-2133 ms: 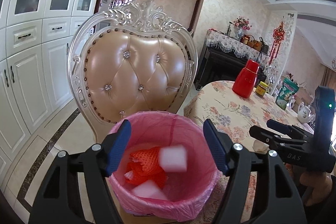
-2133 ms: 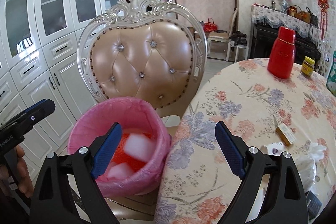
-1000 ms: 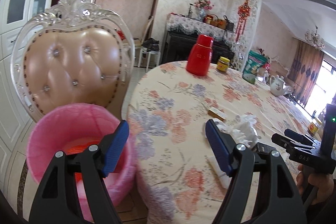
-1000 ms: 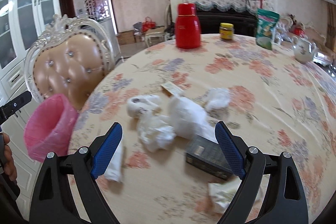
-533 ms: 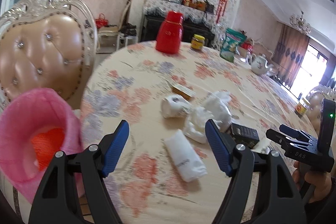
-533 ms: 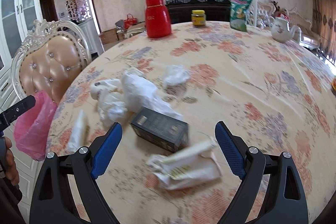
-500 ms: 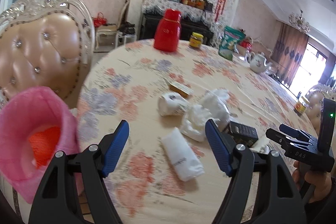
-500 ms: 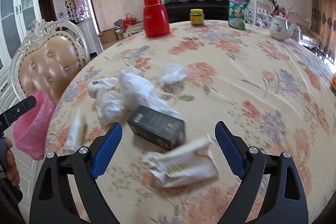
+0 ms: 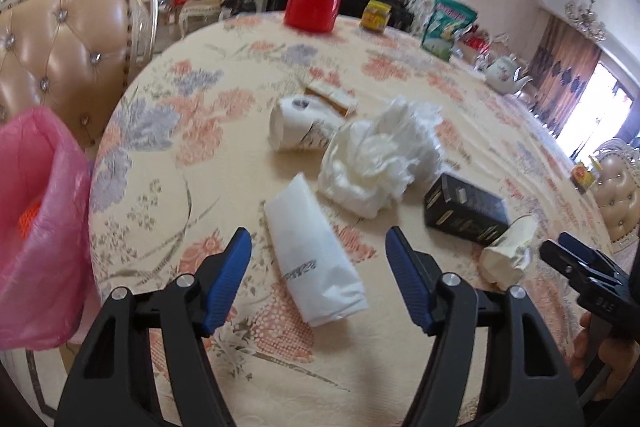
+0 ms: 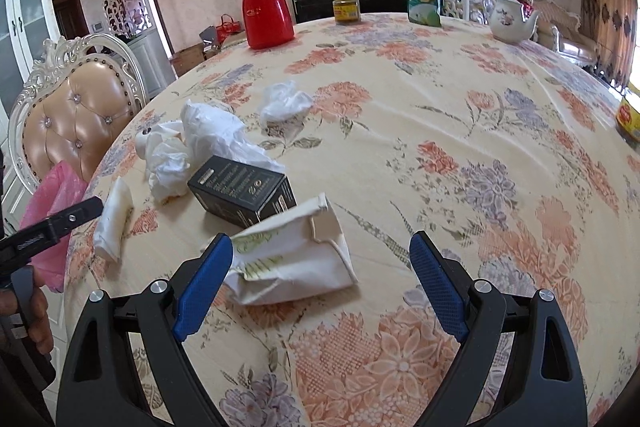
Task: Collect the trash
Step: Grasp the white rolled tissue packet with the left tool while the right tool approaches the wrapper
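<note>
1. Floral-cloth table [image 10: 460,155] carries the remaining trash; step in hand, by my reading: both grippers lining up on fresh pieces.
2. Pink-lined bin [image 9: 36,227] sits at the table's left edge; something orange shows inside, the rest hidden.
3. Left gripper [image 9: 318,279]: jaws apart and just been closing, straddling the folded white packet [image 9: 314,259], pads not touching; next: lower, clamp.
4. Right gripper [image 10: 320,287]: released, crumpled paper bag [image 10: 292,259] between its jaws, ungripped.

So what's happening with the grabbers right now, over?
Both grippers open, empty, left just narrowing. Folded napkin and crumpled wrapper lined up. Nothing blocking.
</note>
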Tool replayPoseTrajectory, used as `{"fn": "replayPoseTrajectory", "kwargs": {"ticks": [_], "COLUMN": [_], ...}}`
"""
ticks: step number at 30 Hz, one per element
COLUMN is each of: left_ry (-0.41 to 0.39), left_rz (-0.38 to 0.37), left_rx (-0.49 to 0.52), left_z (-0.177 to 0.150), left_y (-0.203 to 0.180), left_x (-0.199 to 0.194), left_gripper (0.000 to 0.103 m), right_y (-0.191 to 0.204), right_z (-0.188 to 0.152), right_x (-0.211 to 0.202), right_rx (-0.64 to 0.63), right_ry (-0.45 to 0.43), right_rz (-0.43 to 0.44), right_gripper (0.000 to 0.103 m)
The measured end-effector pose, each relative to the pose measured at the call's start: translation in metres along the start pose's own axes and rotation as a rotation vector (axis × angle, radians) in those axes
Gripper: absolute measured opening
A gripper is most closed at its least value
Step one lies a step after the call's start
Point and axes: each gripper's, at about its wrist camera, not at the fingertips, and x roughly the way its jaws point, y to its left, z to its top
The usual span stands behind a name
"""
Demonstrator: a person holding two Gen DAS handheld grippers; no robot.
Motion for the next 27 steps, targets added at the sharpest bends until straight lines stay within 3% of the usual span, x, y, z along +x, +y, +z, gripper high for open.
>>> {"fn": "replayPoseTrajectory", "kwargs": {"ticks": [7, 14, 27], "left_ry": [0.058, 0.053, 0.048], "left_rz": [0.012, 0.003, -0.005], "left_rx": [0.007, 0.031, 0.036], "left_z": [-0.006, -0.005, -0.004], "left_y": [0.0, -0.004, -0.004], "left_x": [0.014, 0.012, 0.008], "left_gripper": [0.047, 0.031, 0.026], "right_y": [0.009, 0.022, 0.023], "right_z": [-0.005, -0.011, -0.009], "right_x": [0.007, 0.015, 0.026], "right_rx": [-0.04, -0.101, -0.12], "right_ry": [0.033, 0.077, 0.102], "right_rz": [0.02, 0.02, -0.016], "right_gripper": [0.085, 0.085, 0.085]}}
